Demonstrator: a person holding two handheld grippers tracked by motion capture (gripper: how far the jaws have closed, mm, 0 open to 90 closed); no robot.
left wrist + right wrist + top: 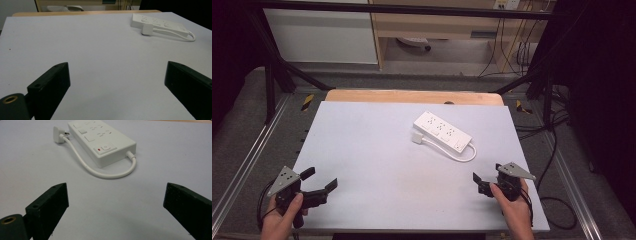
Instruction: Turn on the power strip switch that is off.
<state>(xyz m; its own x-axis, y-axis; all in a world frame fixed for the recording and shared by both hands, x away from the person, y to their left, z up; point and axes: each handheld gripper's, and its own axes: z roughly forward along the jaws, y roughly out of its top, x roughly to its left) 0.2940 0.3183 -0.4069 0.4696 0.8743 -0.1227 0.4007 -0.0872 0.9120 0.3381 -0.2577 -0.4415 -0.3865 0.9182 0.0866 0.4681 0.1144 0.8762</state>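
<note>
A white power strip (pixel 443 131) lies flat on the white tabletop (pixel 377 165), right of centre. Its white cable (pixel 464 156) loops round the near end back to the plug (pixel 418 138), which lies against the strip's left side. My left gripper (pixel 319 178) is held at the front left corner, open, with nothing between its jaws. My right gripper (pixel 488 173) is open and empty at the front right, a short way from the cable loop. The right gripper view looks past its own gripper (pixel 116 186) at the strip (pixel 100 138), its rocker switch (pixel 105 147) and the plug (pixel 58 131). In the left gripper view the strip (pixel 160 23) lies far off beyond the gripper (pixel 117 65).
A wooden strip (pixel 412 96) borders the table's far edge. Black frame posts (pixel 271 85) stand at the back corners and metal rails (pixel 242 165) run along both sides. Black cables (pixel 557 200) trail on the floor at the right. A wooden cabinet (pixel 437 25) stands behind.
</note>
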